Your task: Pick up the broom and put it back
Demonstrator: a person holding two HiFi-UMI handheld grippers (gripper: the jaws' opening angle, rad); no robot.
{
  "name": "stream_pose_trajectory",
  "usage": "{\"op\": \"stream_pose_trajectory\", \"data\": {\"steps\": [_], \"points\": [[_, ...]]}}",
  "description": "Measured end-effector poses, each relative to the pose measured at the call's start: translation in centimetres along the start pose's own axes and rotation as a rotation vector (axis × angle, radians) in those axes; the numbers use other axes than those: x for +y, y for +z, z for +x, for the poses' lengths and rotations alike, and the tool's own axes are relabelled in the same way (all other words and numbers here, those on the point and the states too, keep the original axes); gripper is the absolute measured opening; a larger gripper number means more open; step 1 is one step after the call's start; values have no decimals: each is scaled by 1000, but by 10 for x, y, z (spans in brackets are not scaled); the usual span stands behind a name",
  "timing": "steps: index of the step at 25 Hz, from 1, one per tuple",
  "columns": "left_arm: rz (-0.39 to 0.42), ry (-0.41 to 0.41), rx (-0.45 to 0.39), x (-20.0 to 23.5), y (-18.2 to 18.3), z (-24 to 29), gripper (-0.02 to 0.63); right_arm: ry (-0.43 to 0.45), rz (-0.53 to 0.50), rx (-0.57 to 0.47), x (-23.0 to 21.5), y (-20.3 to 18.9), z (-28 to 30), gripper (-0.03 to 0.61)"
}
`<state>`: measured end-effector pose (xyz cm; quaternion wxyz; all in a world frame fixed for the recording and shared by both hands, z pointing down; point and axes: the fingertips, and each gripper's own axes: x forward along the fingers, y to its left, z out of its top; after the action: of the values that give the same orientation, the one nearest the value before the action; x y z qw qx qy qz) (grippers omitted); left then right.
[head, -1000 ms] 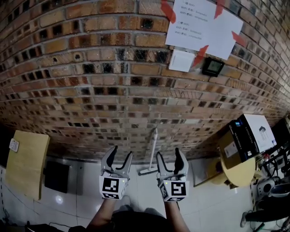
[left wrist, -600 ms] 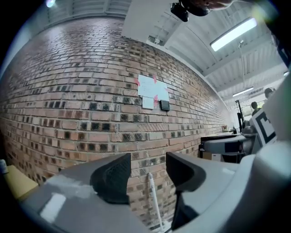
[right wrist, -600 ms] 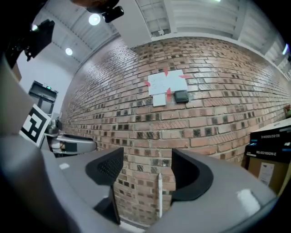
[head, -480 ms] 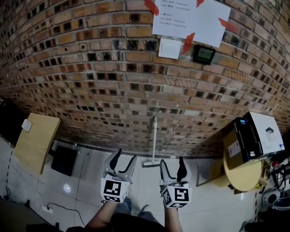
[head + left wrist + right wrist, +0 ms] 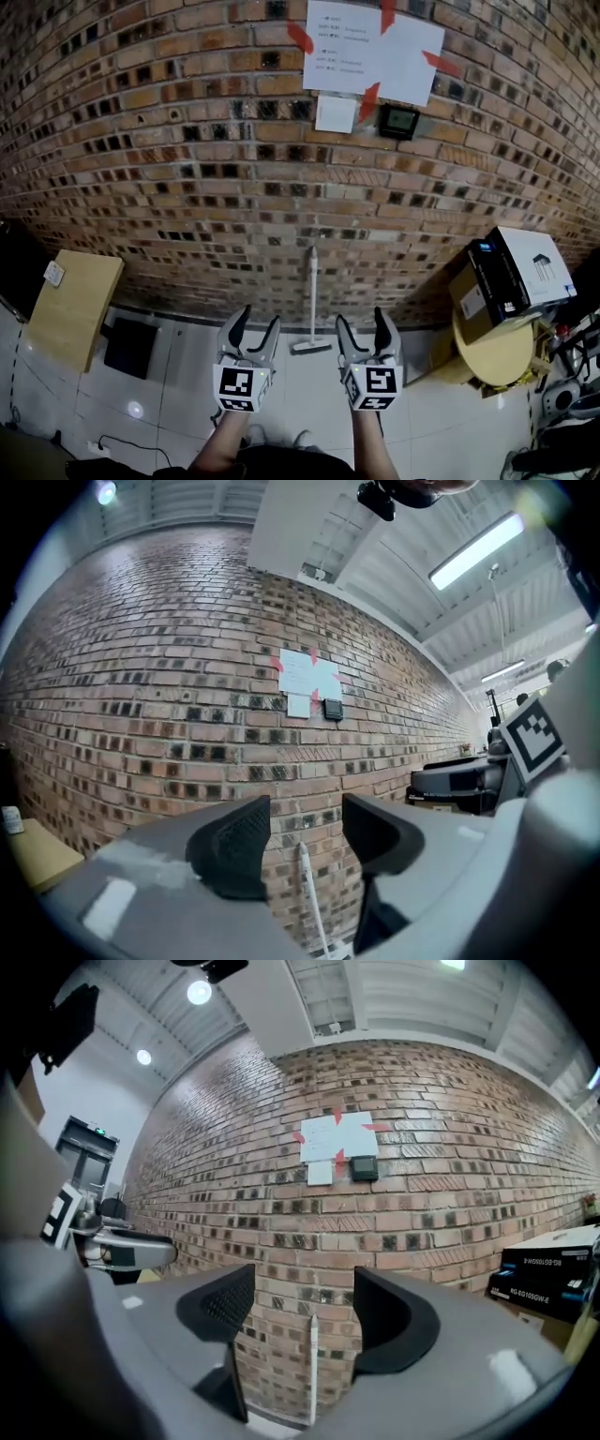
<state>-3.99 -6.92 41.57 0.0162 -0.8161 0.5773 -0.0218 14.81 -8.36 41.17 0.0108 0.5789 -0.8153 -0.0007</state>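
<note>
Broom (image 5: 312, 300) leans upright on brick wall (image 5: 169, 187). Left gripper (image 5: 257, 321) empty, narrow gap. Right gripper (image 5: 361, 321) empty, wider.

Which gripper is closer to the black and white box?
Right. The right gripper is left of the box; the left gripper is even farther left, past the broom.

Papers (image 5: 370, 52) at 12 o'clock on the brick wall (image 5: 187, 169); a box (image 5: 511, 281) at 3, a board (image 5: 75, 305) at 9.
</note>
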Motion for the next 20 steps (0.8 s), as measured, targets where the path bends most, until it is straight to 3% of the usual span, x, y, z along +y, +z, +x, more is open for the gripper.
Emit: {"op": "stream_pose_trajectory", "data": {"steps": [5, 11, 20], "points": [[1, 1, -17, 22, 5, -16, 239, -21, 3, -10, 15, 6, -3, 324], [-36, 6, -43, 40, 9, -17, 239, 20, -14, 28, 49, 0, 3, 324], [-17, -32, -53, 49, 18, -13, 239, -13, -68, 8, 57, 13, 5, 324]]}}
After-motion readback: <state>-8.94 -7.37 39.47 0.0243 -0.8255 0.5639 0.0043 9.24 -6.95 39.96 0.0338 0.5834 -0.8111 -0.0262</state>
